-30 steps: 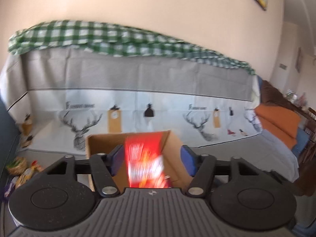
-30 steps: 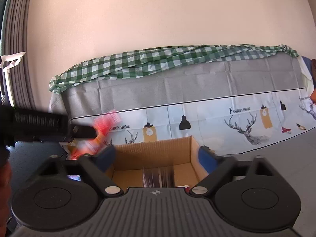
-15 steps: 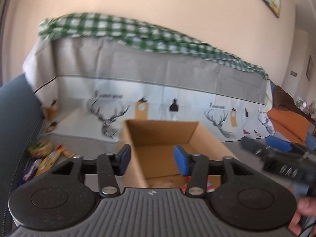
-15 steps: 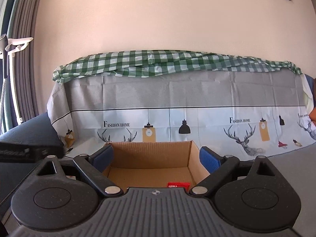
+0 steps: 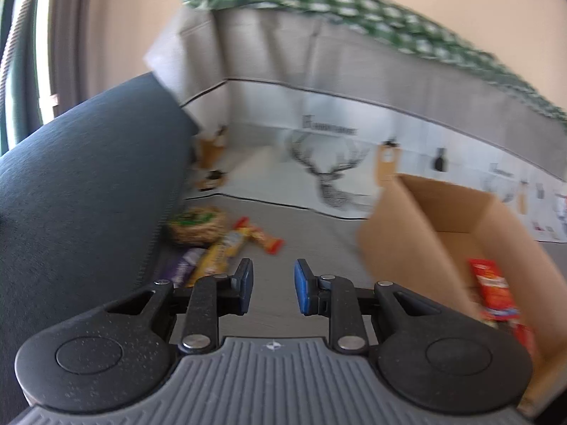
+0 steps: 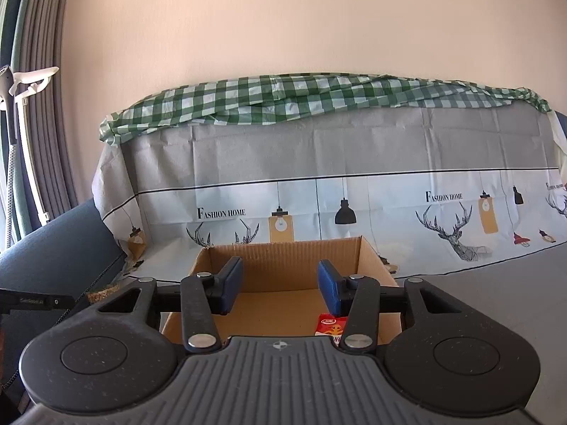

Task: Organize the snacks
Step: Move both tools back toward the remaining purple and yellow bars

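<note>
A loose pile of snacks lies on the grey seat in the left wrist view: a round green-and-tan pack (image 5: 196, 225), orange bars (image 5: 260, 238), a yellow bar (image 5: 219, 258) and a purple pack (image 5: 184, 265). My left gripper (image 5: 273, 288) hangs just short of them, its jaws closing with nothing between the blue pads. The cardboard box (image 5: 397, 233) stands to its right with a red snack packet (image 5: 492, 290) inside. My right gripper (image 6: 280, 290) hovers at the box (image 6: 283, 258), jaws closing on nothing. The red packet (image 6: 329, 324) lies on the box floor below it.
A dark blue armrest (image 5: 78, 184) walls off the left side next to the snack pile. A deer-print cloth (image 6: 354, 198) topped by a green checked cloth (image 6: 283, 95) covers the backrest behind the box. Grey seat (image 6: 496, 276) stretches to the right.
The red packet left my left gripper and now lies in the box. The left gripper swung left and down to the snack pile, jaws narrowing. The right gripper stayed put, jaws narrower.
</note>
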The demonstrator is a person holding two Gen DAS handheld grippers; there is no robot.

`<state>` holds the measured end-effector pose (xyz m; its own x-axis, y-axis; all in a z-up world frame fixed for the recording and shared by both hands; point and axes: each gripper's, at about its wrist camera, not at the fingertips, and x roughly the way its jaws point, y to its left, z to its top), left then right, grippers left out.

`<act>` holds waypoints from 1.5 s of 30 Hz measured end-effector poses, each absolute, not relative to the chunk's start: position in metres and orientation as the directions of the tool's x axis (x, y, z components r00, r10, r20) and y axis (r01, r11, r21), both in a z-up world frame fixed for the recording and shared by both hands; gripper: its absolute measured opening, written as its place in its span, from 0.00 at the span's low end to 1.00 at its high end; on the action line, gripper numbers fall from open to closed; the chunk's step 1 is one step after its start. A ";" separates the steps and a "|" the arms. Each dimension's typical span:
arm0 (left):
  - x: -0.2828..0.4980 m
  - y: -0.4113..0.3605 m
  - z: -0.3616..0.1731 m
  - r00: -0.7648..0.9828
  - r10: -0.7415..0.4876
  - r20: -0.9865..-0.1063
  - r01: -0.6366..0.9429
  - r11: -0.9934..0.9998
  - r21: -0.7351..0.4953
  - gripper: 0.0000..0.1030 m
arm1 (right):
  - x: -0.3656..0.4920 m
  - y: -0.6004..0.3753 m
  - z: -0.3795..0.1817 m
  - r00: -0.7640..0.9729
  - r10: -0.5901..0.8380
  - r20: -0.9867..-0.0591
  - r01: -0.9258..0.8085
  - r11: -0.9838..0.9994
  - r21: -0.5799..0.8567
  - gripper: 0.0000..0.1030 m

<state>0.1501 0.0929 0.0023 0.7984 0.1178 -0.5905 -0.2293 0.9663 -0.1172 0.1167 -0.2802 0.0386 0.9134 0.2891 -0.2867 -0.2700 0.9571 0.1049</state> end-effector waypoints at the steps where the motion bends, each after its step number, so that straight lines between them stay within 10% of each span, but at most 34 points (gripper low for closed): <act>1: 0.157 0.098 -0.002 0.786 0.138 -0.603 -0.254 0.961 -0.112 0.27 | 0.118 -0.279 0.038 0.913 0.287 -0.291 -0.267 0.958 0.107 0.48; 5: 0.178 0.110 -0.020 0.749 0.202 -0.630 -0.314 0.947 -0.069 0.31 | 0.122 -0.275 0.037 0.911 0.279 -0.304 -0.257 0.960 0.111 0.48; 8: 0.189 0.120 -0.032 0.722 0.240 -0.649 -0.360 0.931 -0.056 0.52 | 0.124 -0.270 0.036 0.907 0.279 -0.315 -0.259 0.960 0.103 0.49; 17: 0.214 0.138 -0.048 0.713 0.287 -0.640 -0.416 0.908 -0.057 0.54 | 0.133 -0.253 0.032 0.894 0.286 -0.344 -0.277 0.958 0.075 0.50; 24: 0.248 0.128 -0.072 0.657 0.309 -0.688 -0.359 0.930 0.074 0.77 | 0.134 -0.240 0.030 0.890 0.292 -0.350 -0.301 0.953 0.029 0.50; 29: 0.261 0.138 -0.089 0.609 0.295 -0.736 -0.380 0.923 0.055 0.72 | 0.134 -0.237 0.029 0.889 0.290 -0.354 -0.309 0.951 0.003 0.50; 34: 0.253 0.160 -0.091 0.606 0.195 -0.771 -0.419 0.902 -0.101 0.40 | 0.136 -0.235 0.028 0.891 0.282 -0.357 -0.305 0.952 -0.008 0.50; 45: 0.217 0.127 -0.076 0.576 -0.154 -0.803 -0.206 0.923 -0.325 0.27 | 0.128 -0.222 0.027 0.892 0.296 -0.342 -0.336 0.940 -0.061 0.51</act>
